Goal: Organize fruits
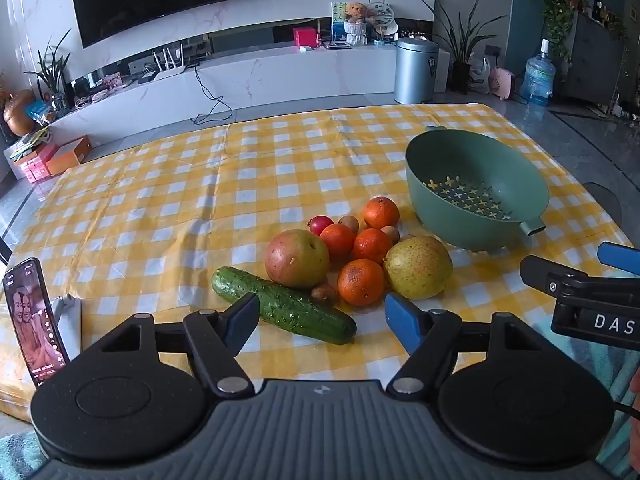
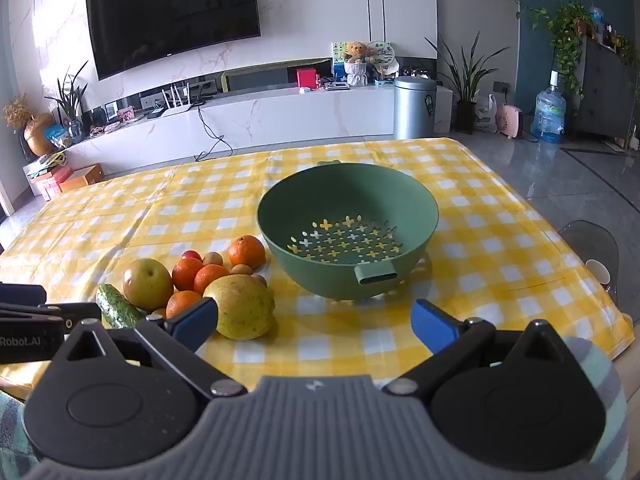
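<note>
Your left gripper (image 1: 320,320) gapes wide over the cucumber (image 1: 282,305), gripping nothing; your right gripper (image 2: 314,320) is wide too, empty; the fruit (image 1: 356,254) sits heaped beside the colander (image 2: 348,232).

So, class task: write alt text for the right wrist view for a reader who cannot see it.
An empty green colander sits on a yellow checked tablecloth, with a pile of oranges, a yellow pear, an apple and a cucumber to its left. The right tongs hover open in the foreground.
</note>
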### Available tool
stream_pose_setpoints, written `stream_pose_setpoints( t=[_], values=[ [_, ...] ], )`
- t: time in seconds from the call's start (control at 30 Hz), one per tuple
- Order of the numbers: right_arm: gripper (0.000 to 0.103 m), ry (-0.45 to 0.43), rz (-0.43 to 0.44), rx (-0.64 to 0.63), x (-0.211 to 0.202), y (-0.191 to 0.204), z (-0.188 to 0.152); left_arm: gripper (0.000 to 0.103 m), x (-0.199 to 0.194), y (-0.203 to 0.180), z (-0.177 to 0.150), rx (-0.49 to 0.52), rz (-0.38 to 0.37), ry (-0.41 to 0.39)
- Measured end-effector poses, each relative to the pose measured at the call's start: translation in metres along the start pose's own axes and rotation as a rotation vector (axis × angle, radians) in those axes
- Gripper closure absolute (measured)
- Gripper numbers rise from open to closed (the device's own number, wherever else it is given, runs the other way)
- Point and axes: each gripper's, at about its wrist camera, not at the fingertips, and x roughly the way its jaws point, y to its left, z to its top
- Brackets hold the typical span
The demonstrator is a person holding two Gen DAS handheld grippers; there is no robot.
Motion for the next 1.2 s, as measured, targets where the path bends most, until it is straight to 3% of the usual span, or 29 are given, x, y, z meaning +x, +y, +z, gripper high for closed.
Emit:
stream_pose_setpoints(
  t=[1.2],
  values=[
    [0.004,0.003,0.002,-0.012,-0.0055,0.0044,-0.0046,0.019,-0.0021,0.0012,-0.0041,-0.012,0.010,-0.007]
  ],
)
